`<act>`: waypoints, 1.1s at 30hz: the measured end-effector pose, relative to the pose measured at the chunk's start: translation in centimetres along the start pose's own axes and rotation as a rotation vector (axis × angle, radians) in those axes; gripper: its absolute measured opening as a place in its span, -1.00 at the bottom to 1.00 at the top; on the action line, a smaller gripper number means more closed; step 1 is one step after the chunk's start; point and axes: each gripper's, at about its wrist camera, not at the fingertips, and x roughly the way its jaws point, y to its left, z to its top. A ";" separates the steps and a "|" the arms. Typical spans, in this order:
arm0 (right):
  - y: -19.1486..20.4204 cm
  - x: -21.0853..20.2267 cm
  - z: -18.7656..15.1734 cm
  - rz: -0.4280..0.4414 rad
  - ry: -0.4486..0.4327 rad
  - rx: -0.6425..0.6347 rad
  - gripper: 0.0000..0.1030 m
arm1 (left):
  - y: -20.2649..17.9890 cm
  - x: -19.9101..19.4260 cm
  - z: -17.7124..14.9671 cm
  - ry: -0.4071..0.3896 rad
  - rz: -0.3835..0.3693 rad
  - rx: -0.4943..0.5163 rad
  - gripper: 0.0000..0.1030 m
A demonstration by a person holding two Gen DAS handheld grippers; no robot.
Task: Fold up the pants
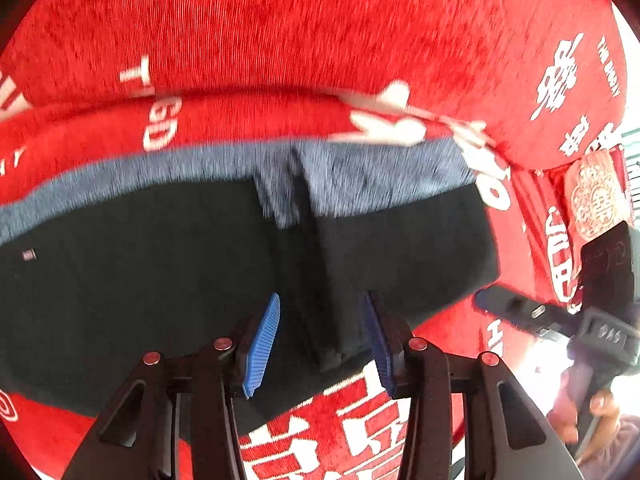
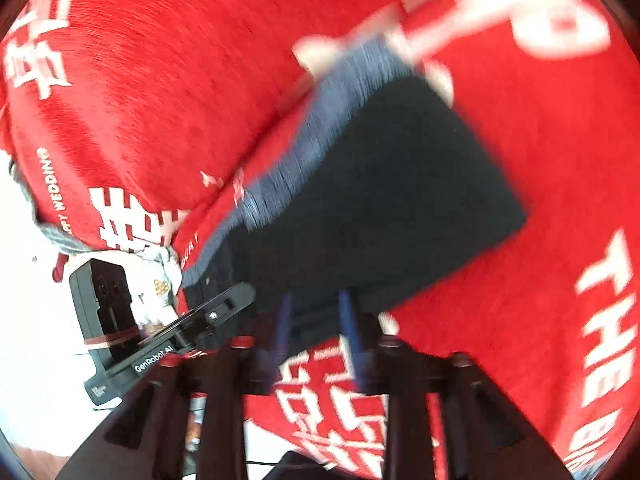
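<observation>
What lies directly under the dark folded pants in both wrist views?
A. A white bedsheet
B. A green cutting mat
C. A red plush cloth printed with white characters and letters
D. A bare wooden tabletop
C: the dark folded pants with their blue-grey band rest on the red plush cloth, whose white characters and letters show all around them in both wrist views.

Your left black tongs with blue ribbed pads [image 1: 320, 346] point steeply down, jaws apart; your right tongs [image 2: 316, 334] likewise, blurred.
</observation>
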 end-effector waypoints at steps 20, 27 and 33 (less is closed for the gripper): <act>-7.3 6.1 13.9 0.153 0.175 0.111 -0.21 | 1.4 4.9 2.2 0.091 -0.036 -0.067 0.18; -0.5 6.9 12.6 -0.256 0.137 -0.210 -0.29 | 1.0 4.8 1.2 0.072 0.080 -0.046 0.19; 3.3 8.0 11.4 -0.451 0.059 -0.367 0.05 | 0.3 2.3 2.0 -0.007 0.185 -0.034 0.19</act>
